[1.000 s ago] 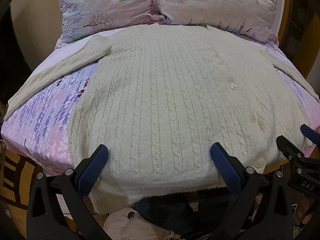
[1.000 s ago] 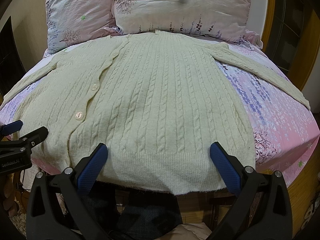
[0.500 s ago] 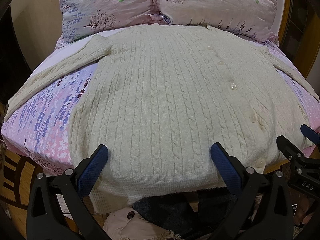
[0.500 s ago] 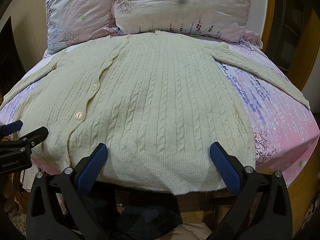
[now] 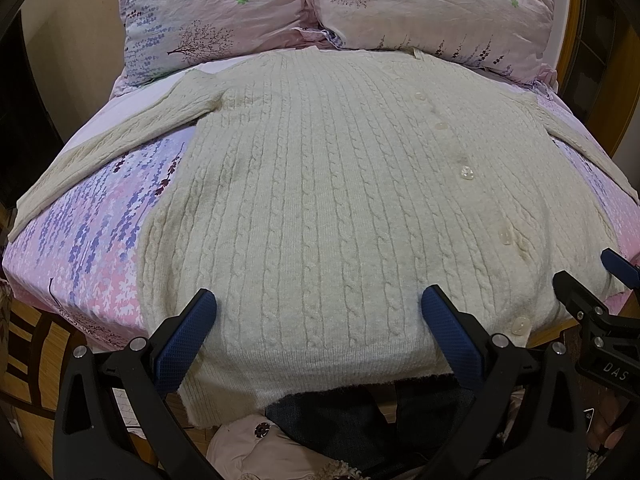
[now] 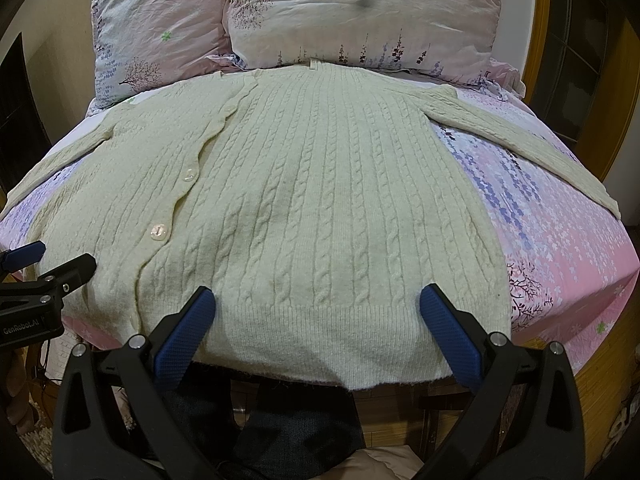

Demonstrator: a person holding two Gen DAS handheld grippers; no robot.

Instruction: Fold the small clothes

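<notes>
Nothing has moved: both the left gripper (image 5: 318, 318) and right gripper (image 6: 316, 318) stay spread wide, empty, above the cream cardigan (image 5: 340, 208) hem.

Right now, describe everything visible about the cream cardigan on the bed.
The cardigan is a cream cable-knit, apparently wool, with a ribbed hem and a buttoned front placket of pale round buttons. It lies front up, flat and unfolded, on the floral pink bedsheet, neckline at the two pillows, both sleeves spread outward and its hem hanging just over the bed's near edge. The left gripper and right gripper are open, hovering at the hem, gripping nothing.
</notes>
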